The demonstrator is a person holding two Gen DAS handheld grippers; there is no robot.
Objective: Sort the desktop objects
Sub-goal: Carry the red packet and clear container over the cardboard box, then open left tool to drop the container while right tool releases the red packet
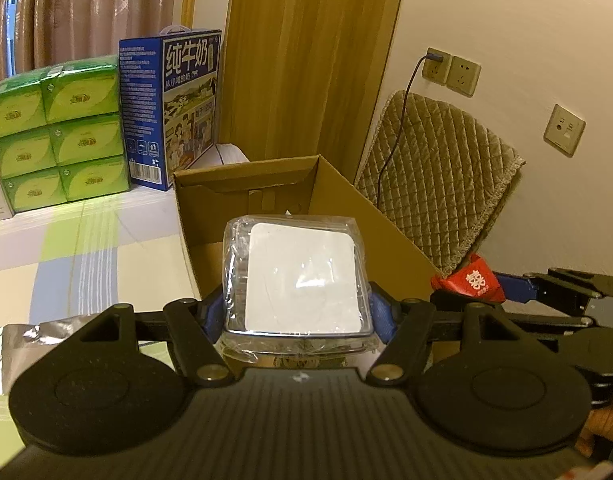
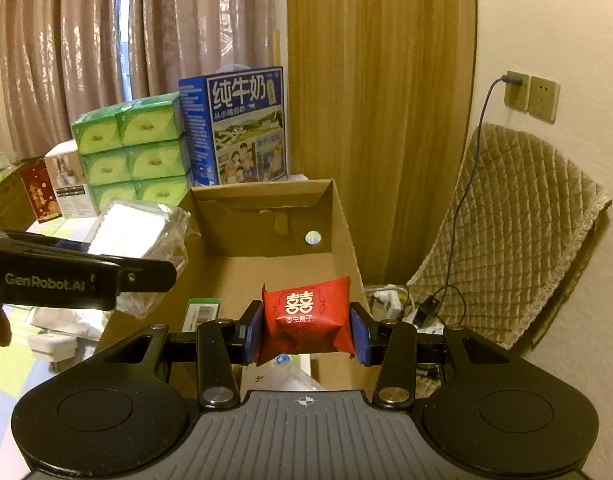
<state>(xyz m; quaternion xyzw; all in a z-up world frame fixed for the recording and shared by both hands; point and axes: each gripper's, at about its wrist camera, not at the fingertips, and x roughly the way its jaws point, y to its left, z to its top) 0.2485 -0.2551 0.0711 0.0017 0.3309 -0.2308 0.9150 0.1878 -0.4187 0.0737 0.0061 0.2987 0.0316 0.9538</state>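
My left gripper [image 1: 298,312] is shut on a clear plastic box [image 1: 298,276] with a white pad inside, held above the near edge of an open cardboard box [image 1: 386,216]. The plastic box [image 2: 142,236] also shows at the left of the right wrist view. My right gripper [image 2: 306,326] is shut on a red candy packet [image 2: 306,320] with white characters, held over the cardboard box [image 2: 266,272]. The red packet [image 1: 472,280] and right gripper show at the right of the left wrist view.
Green tissue packs [image 1: 58,132] and a blue milk carton [image 1: 174,108] stand behind the cardboard box. A silver foil wrapper [image 1: 30,336] lies at the left. A quilted cushion [image 2: 506,232] leans on the wall with a cable and power strip [image 2: 410,308] below. A small green box [image 2: 202,312] lies inside the cardboard box.
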